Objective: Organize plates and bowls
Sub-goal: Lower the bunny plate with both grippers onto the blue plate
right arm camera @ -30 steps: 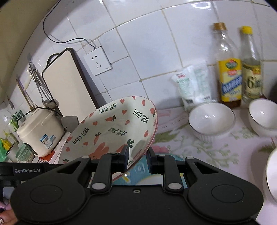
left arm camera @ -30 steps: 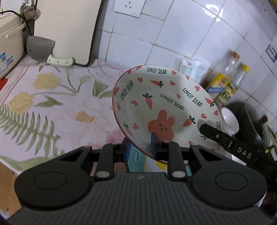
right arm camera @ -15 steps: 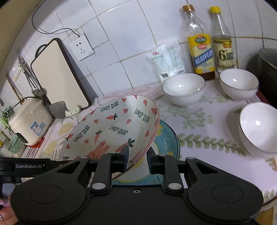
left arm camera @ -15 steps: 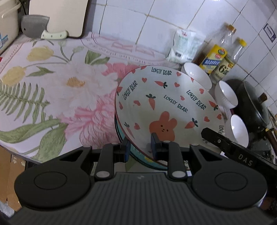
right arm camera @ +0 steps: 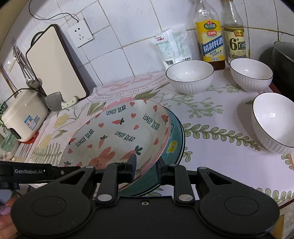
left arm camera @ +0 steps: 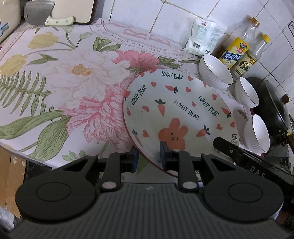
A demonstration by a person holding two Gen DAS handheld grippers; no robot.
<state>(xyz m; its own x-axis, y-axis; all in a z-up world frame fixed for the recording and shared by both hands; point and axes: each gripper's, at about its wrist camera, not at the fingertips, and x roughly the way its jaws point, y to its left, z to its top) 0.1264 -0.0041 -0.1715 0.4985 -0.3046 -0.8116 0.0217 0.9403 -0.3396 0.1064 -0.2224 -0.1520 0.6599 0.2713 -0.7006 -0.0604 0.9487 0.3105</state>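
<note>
**Two grippers hold a rabbit-print plate over a teal plate on a floral counter**

The left gripper (left arm camera: 148, 158) has its two fingers closed on the near rim of a cream "Lovely Bear" plate (left arm camera: 176, 114), one finger under the rim and one on the inner face by the orange rabbit. The plate is tilted, its far edge raised, above a floral tablecloth (left arm camera: 73, 82). In this view the plate hides whatever lies beneath it.

The right wrist view shows what is underneath: a teal plate (right arm camera: 174, 145) lying flat on the cloth, with the rabbit plate's right edge over it. Whether the two plates touch cannot be told. The right gripper (right arm camera: 146, 168) is clamped on the same rabbit plate at its near rim, one finger inside and one outside.

Three white ribbed bowls with dark rims stand apart from each other to the right: a wide bowl (right arm camera: 190, 76) near the wall, a second bowl (right arm camera: 251, 75) beside it, and a third bowl (right arm camera: 273, 123) nearer the camera. Behind them stand a cooking wine bottle (right arm camera: 209, 35), a vinegar bottle (right arm camera: 236, 35) and a white packet (right arm camera: 173, 46).

Only the right view shows the wall socket (right arm camera: 80, 34) and rice cooker (right arm camera: 23, 114). Both show a cleaver (left arm camera: 46, 13) resting against a cutting board (right arm camera: 53, 62). Only the left view shows a black wok (left arm camera: 273, 110) past the bowls.
</note>
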